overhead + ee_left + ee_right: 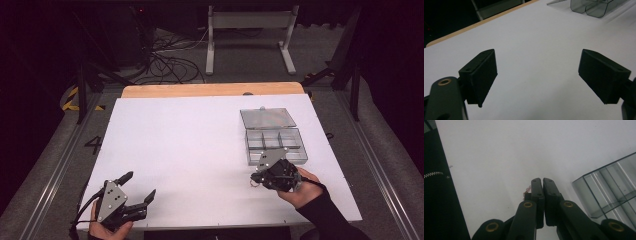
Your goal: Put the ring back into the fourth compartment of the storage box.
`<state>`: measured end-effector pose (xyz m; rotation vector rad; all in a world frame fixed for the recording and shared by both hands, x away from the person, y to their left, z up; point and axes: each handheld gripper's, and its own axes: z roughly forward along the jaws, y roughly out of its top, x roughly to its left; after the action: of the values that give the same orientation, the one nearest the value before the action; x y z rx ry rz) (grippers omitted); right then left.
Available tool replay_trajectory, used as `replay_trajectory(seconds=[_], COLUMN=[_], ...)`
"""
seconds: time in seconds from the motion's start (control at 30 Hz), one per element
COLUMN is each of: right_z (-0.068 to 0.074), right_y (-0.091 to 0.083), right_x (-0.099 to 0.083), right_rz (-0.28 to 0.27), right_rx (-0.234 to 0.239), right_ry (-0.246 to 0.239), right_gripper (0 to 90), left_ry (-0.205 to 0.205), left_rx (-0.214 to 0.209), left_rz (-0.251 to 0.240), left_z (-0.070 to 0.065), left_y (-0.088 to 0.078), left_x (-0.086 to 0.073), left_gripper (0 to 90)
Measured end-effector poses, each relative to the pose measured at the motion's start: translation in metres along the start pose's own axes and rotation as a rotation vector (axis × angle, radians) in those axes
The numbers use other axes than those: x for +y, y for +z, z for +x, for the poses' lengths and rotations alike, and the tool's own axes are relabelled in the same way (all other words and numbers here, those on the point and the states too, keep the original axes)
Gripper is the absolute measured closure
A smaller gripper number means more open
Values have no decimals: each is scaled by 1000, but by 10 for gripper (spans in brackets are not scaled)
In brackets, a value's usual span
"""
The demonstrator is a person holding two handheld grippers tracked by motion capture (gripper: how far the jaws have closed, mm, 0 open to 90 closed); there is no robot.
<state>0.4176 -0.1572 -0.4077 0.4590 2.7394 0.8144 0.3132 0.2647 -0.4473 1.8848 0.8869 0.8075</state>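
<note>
Right gripper [256,179]: your jaws are pressed together on a small pinkish ring-like thing [527,190]; keep the squeeze firm.
Compartment box [276,145]: lid open, just beside your right gripper; carry the piece over a cell before releasing.
Left gripper [138,186]: jaws wide, holding nothing, resting near the table's [190,150] front edge.

High cam looks down, gripper cams close – share box [274,135], table [190,145].
</note>
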Motion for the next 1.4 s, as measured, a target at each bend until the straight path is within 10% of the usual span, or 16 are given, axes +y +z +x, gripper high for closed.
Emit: replay_trajectory(seconds=[1.4], right_z=[-44], right_y=[-12], right_x=[22], right_rz=[-77], right_rx=[-177], right_ry=[127], right_gripper=[884], left_ry=[2], left_rx=[0], left_rz=[2], left_z=[0], left_y=[0], left_x=[0], left_gripper=[161])
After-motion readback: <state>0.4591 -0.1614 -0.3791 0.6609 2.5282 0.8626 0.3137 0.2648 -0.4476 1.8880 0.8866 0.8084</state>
